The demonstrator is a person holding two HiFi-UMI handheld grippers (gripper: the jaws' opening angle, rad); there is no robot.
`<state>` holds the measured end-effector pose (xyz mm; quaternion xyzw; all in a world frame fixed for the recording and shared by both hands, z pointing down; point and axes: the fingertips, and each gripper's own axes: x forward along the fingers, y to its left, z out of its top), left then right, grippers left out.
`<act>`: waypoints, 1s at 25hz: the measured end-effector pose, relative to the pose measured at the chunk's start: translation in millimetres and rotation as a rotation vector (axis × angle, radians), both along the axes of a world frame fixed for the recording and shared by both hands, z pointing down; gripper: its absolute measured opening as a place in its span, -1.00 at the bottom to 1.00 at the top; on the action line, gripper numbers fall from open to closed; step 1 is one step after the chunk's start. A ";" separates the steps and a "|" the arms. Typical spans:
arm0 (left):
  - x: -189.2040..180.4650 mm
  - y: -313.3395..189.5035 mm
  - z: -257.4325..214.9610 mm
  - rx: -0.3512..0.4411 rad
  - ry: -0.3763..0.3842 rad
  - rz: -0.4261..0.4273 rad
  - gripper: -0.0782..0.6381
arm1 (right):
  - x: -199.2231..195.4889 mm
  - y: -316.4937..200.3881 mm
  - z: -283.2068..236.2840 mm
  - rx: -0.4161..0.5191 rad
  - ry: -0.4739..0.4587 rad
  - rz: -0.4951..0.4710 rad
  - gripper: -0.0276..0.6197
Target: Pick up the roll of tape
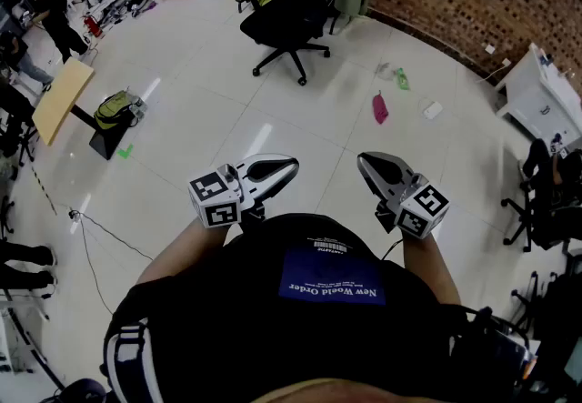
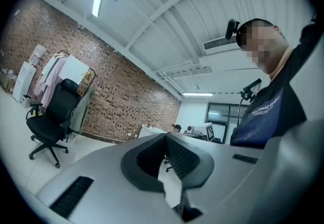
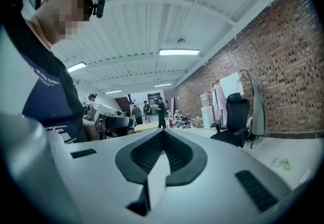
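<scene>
No roll of tape shows in any view. In the head view I hold both grippers level in front of my chest, over bare white floor tiles. My left gripper point(image 1: 291, 164) points forward and to the right, jaws together with nothing in them. My right gripper point(image 1: 364, 159) points forward and to the left, also shut and empty. In the left gripper view the left gripper point(image 2: 165, 135) has its tips meeting, with the brick wall and an office chair point(image 2: 49, 119) beyond. The right gripper view has the right gripper point(image 3: 163, 131) closed the same way, facing the open room.
A black office chair point(image 1: 286, 15) stands ahead on the tiles. A pink scrap point(image 1: 380, 107), a green item point(image 1: 401, 78) and a white item point(image 1: 432, 108) lie on the floor ahead right. At the left are a wooden board point(image 1: 62, 99), a yellow-green bag point(image 1: 115, 108) and a cable point(image 1: 100, 228). A white desk point(image 1: 546, 101) is at the right.
</scene>
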<state>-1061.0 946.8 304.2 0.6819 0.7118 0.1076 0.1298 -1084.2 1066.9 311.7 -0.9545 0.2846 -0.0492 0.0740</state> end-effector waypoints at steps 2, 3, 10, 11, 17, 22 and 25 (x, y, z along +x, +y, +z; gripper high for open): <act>16.9 -13.5 -0.1 -0.012 -0.010 0.002 -0.76 | 17.3 -14.8 -0.1 -0.014 0.000 -0.007 -0.96; 26.8 -20.4 -0.2 -0.018 -0.008 0.006 -0.76 | 27.8 -22.1 -1.0 -0.021 0.002 -0.008 -0.96; 138.1 -67.8 -11.3 -0.032 0.046 0.048 -0.76 | 136.2 -70.6 -19.1 -0.046 0.023 0.011 -0.96; 154.4 -75.7 -13.3 -0.031 0.059 0.055 -0.76 | 151.9 -77.2 -20.6 -0.045 0.027 0.019 -0.96; 243.2 -104.0 -14.2 -0.015 0.086 0.081 -0.76 | 236.3 -98.7 -25.2 -0.015 0.026 0.063 -0.96; 295.9 -101.6 -8.5 -0.021 0.032 0.057 -0.76 | 287.4 -90.3 -14.5 -0.007 -0.031 0.064 -0.96; 326.7 -95.2 -1.5 -0.009 0.033 0.037 -0.76 | 325.5 -79.4 -11.9 0.002 -0.036 0.042 -0.96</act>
